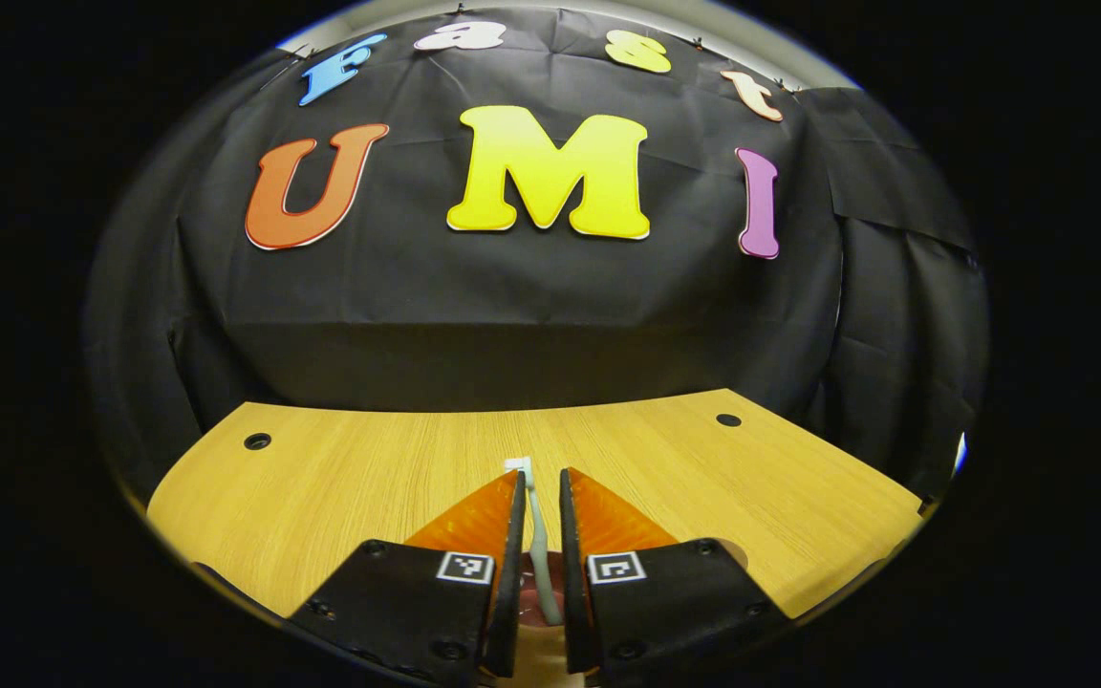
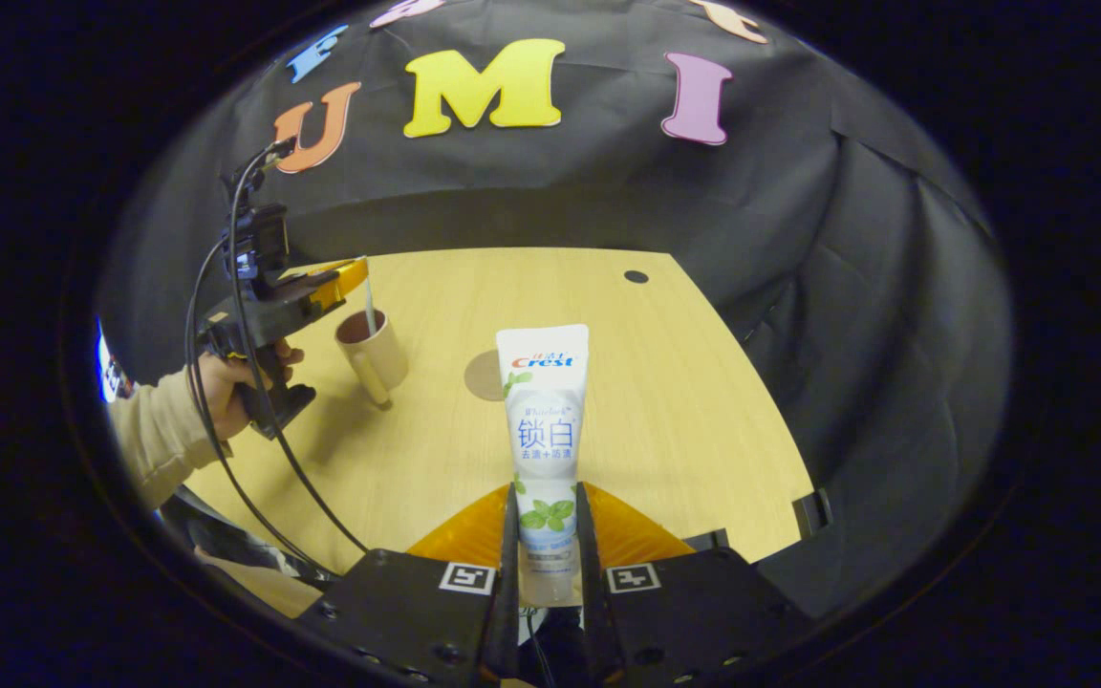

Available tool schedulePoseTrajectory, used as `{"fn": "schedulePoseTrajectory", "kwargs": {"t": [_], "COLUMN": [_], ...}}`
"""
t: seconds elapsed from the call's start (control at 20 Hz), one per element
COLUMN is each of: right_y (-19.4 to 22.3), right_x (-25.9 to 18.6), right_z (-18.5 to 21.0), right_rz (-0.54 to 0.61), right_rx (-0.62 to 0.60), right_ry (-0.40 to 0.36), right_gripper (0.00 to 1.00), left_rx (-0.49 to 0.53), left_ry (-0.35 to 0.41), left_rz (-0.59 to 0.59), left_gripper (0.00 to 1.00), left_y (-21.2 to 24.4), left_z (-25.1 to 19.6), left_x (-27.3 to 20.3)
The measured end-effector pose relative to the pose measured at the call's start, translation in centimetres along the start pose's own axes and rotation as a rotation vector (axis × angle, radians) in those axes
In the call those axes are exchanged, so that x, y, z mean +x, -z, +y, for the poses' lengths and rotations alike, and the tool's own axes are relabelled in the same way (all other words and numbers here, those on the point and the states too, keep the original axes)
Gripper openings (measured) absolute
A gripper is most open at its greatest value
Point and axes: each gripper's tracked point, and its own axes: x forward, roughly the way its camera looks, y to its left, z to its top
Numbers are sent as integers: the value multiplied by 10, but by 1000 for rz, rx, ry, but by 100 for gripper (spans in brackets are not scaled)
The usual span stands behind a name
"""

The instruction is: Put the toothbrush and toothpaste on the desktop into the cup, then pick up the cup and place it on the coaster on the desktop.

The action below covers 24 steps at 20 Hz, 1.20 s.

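Observation:
In the left gripper view, a thin white toothbrush [image 1: 537, 535] stands between the fingers of my left gripper [image 1: 541, 475]. The jaws are slightly parted, wider than the brush, which leans on one finger. Its lower end drops into the brown inside of the cup [image 1: 550, 585] underneath. The right gripper view shows the tan cup [image 2: 374, 355] with the toothbrush [image 2: 370, 308] upright in it, and the left gripper [image 2: 359, 270] just over it. My right gripper [image 2: 544, 489] is shut on the white toothpaste tube [image 2: 543, 420], held above the table. The round coaster [image 2: 482, 375] lies right of the cup, partly hidden by the tube.
The wooden desktop [image 2: 684, 401] has a dark hole [image 2: 636, 276] near its far right corner. A hand in a beige sleeve [image 2: 226, 392] holds the left gripper at the table's left side, with black cables [image 2: 254, 449] trailing down.

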Motion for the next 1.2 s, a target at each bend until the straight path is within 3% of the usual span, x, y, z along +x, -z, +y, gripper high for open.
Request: {"fn": "schedulePoseTrajectory", "kwargs": {"t": [0.05, 0.1, 0.3, 0.4, 0.6, 0.95, 1.2], "right_y": [-2, -7, -32, -47, -89, -171, -188], "right_x": [1, 4, 16, 24, 45, 79, 125], "right_z": [1, 6, 31, 49, 94, 193, 238], "right_rz": [-2, -4, -35, -50, -94, -261, -345], "right_rx": [-7, -14, -15, 2, 17, -17, -71], "right_ry": [-5, -14, -71, -113, -191, -326, -360], "right_gripper": [28, 28, 27, 27, 28, 28, 30], "left_rx": [6, 11, -3, -11, 4, -12, -2], "left_ry": [0, 2, -42, -60, -112, -172, -218], "left_rz": [13, 26, 15, 13, 17, 24, 52], "left_gripper": [28, 44, 78, 84, 90, 90, 90], "left_y": [3, 3, -5, -9, -16, -34, -38], "left_z": [1, 2, 26, 37, 68, 108, 131], "left_x": [-4, -10, -42, -61, -100, -174, -213]}}
